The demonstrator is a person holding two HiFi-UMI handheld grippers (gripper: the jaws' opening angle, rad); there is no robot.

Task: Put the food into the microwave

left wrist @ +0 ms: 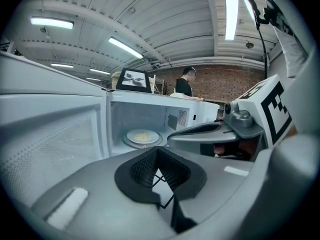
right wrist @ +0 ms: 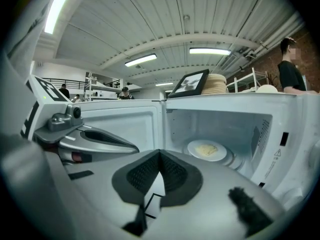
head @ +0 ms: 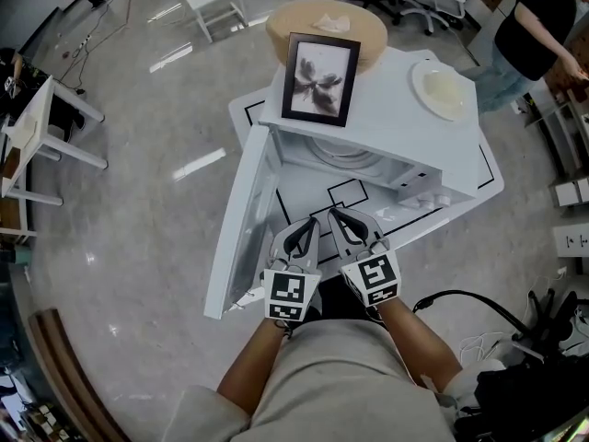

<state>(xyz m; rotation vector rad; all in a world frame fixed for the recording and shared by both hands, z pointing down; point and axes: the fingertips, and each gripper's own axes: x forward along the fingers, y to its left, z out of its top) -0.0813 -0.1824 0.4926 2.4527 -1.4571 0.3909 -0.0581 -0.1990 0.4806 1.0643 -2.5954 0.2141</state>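
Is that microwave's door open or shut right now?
Open. The door stands swung out sideways, and both gripper views look straight inside the microwave, where a plate of food sits.

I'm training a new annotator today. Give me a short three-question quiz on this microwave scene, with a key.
1. True or false: the door of the microwave stands open.
2. The right claw is: A) shut and empty; B) gripping a plate; C) wide open.
3. Where does the plate of food sit?
Key: 1 true; 2 A; 3 inside the microwave.
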